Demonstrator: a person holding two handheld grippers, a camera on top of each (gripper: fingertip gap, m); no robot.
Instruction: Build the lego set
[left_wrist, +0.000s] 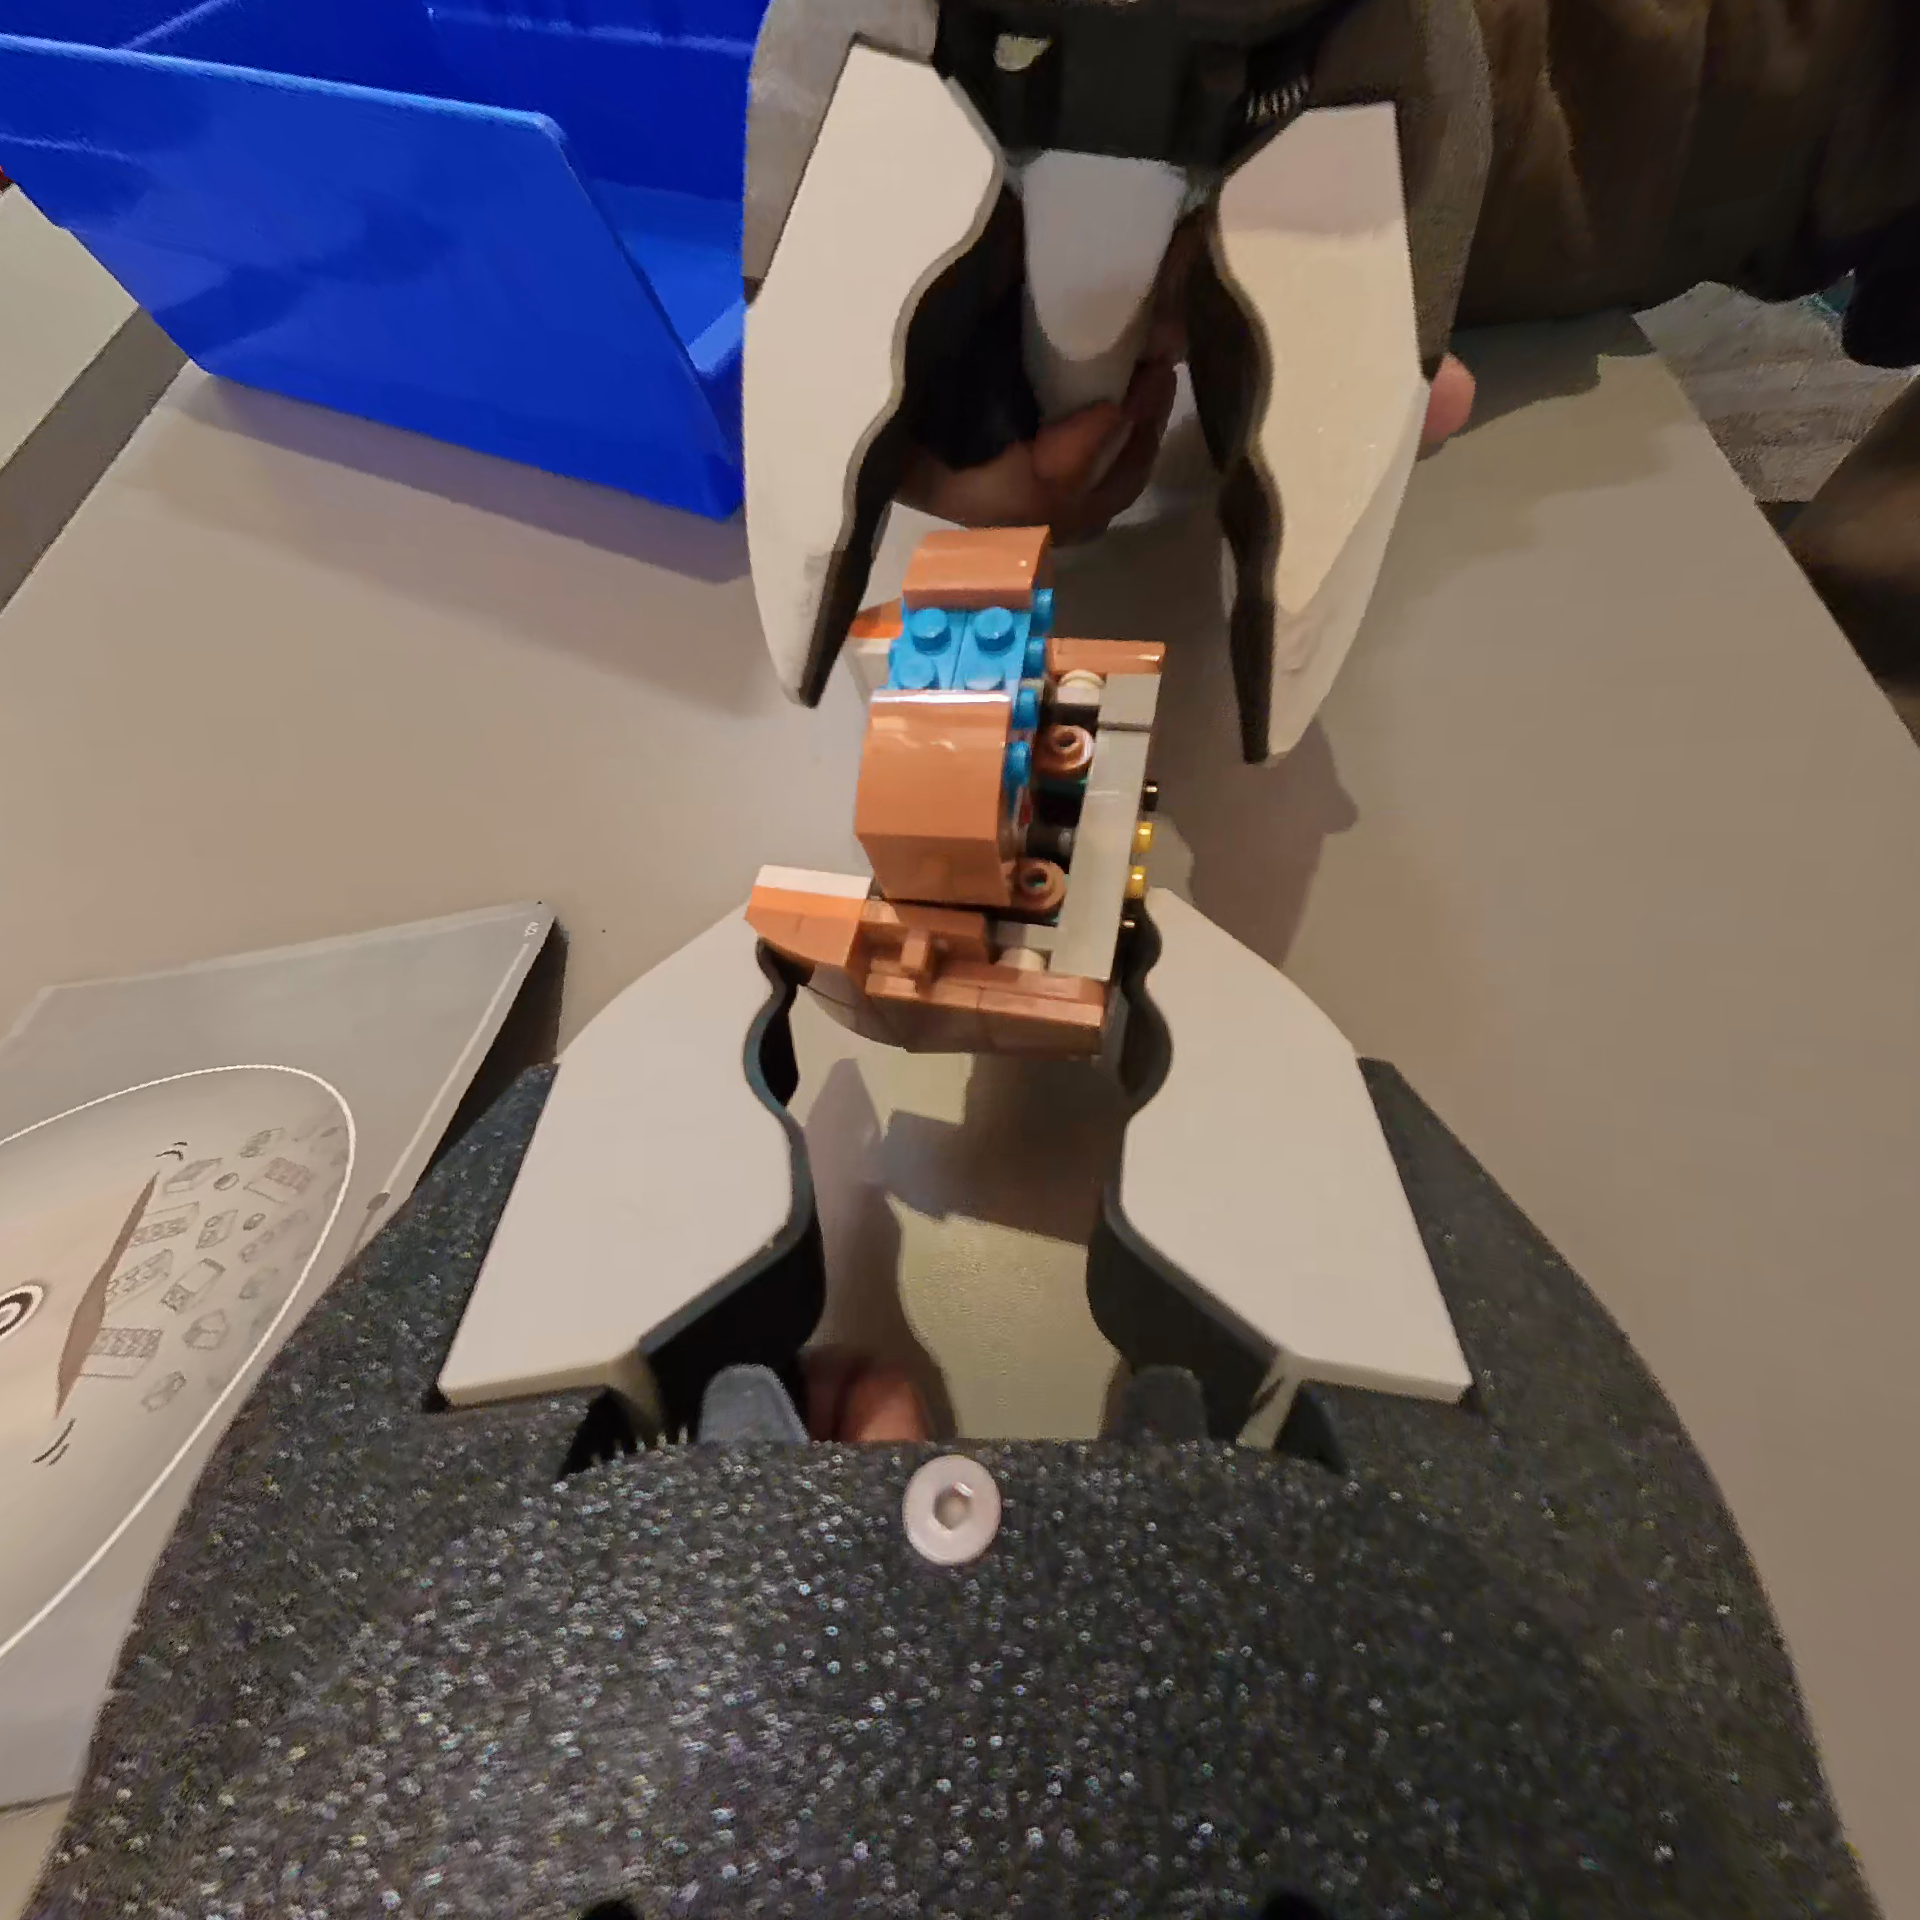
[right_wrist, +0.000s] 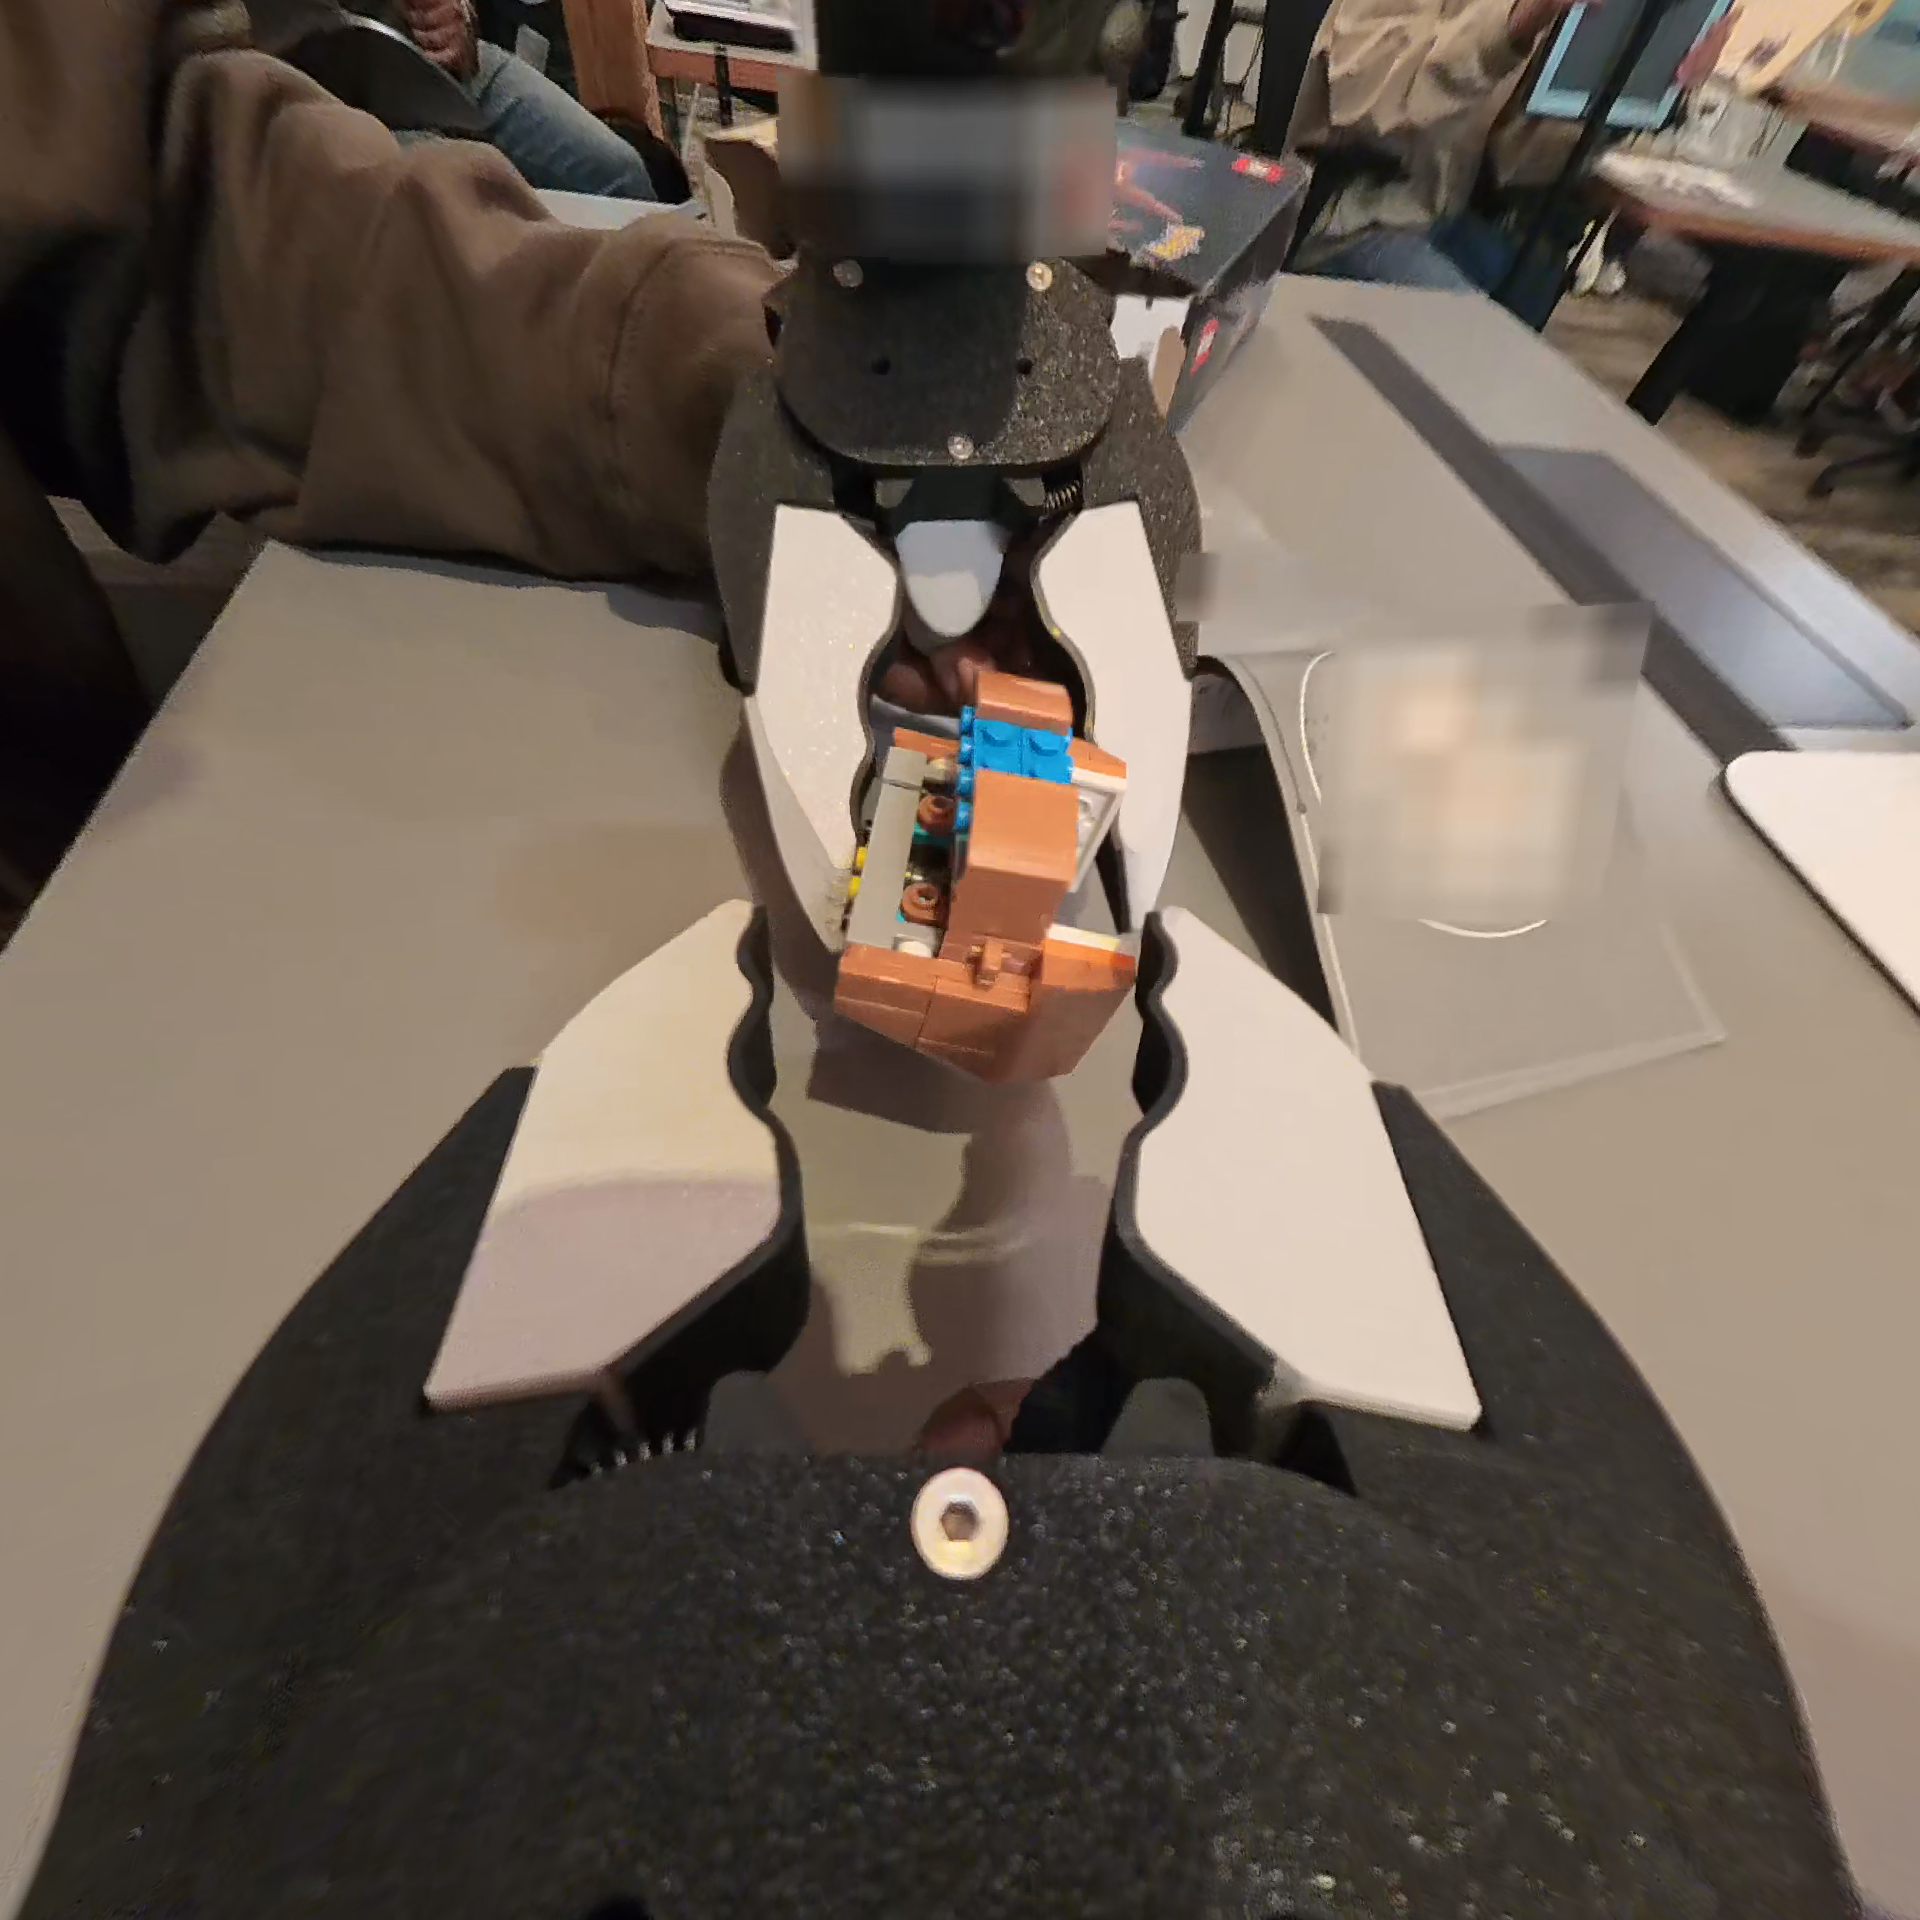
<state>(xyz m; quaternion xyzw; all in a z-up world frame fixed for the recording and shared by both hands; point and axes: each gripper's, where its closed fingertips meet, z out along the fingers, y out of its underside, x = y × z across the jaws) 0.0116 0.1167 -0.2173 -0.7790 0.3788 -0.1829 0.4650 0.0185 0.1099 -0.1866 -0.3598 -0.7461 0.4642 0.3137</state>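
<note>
A half-built Lego model (left_wrist: 935, 821) of brown, blue and grey bricks is held above the grey table (left_wrist: 1558, 1039). My left gripper (left_wrist: 956, 935) is shut on its lower brown end, fingertips pressed against both sides. My right gripper (left_wrist: 1034, 717) reaches in from the far side with its jaws open around the model's upper blue and brown part. In the right wrist view the model (right_wrist: 997, 862) sits clamped between the left gripper's fingers (right_wrist: 810, 810). My right gripper (right_wrist: 953, 925) is open there, with small gaps on either side of the model's brown base.
A blue plastic bin (left_wrist: 364, 260) stands at the back left. An instruction booklet (left_wrist: 260, 1143) lies on the table beside the left gripper and also shows in the right wrist view (right_wrist: 1507, 1018). A dark Lego box (right_wrist: 1195, 270) and a white board (right_wrist: 1849, 852) are farther off. A person's brown sleeve (right_wrist: 364, 364) is behind. Both grippers' tips are close together, under 4 cm apart.
</note>
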